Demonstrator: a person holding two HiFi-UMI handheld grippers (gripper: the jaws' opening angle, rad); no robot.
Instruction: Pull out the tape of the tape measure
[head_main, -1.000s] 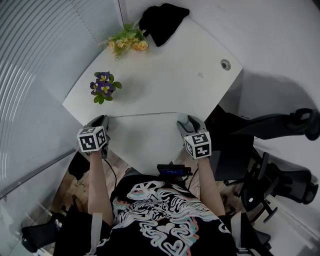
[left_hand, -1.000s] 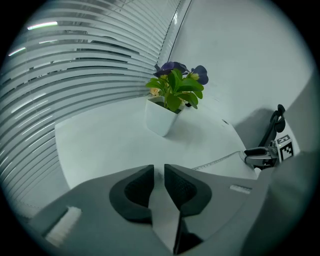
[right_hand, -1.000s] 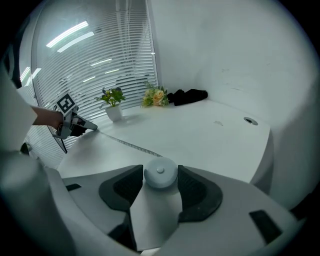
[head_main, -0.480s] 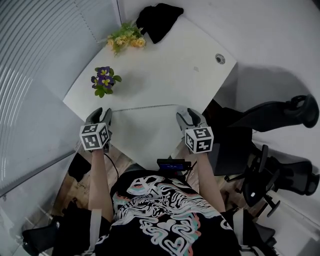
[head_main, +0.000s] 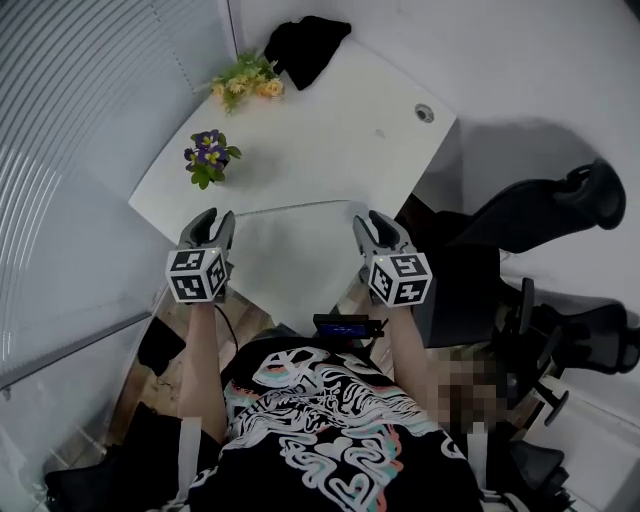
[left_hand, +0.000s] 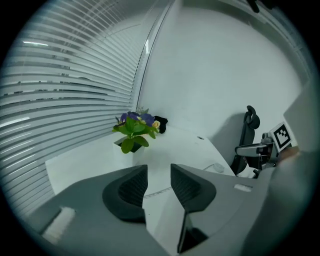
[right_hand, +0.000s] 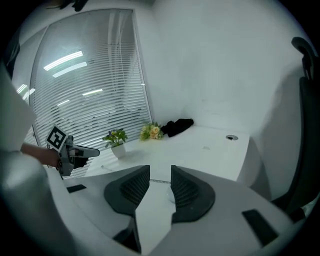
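Observation:
A thin pale strip, apparently the pulled-out tape (head_main: 295, 208), lies across the white desk (head_main: 330, 120) between my two grippers. It shows past the jaws in the left gripper view as the tape (left_hand: 157, 192) and in the right gripper view as the tape (right_hand: 156, 181). A small white round case (left_hand: 218, 168) sits at its right end. My left gripper (head_main: 215, 222) (left_hand: 159, 170) hovers at the strip's left end, jaws wide and closing a little, nothing between them. My right gripper (head_main: 372, 222) (right_hand: 160, 172) hovers at the right end, jaws closing, pads touching nothing.
A potted purple flower (head_main: 207, 160) stands at the desk's left. A yellow bouquet (head_main: 245, 80) and a black cloth (head_main: 305, 45) lie at the far corner. A cable hole (head_main: 425, 113) is at the far right. Black office chairs (head_main: 540, 210) stand right of the desk. Blinds (head_main: 90, 110) line the left.
The left jaws, nearly together a second ago, now stand apart. Both grippers have shifted slightly forward over the desk's near edge, and the right jaws have narrowed.

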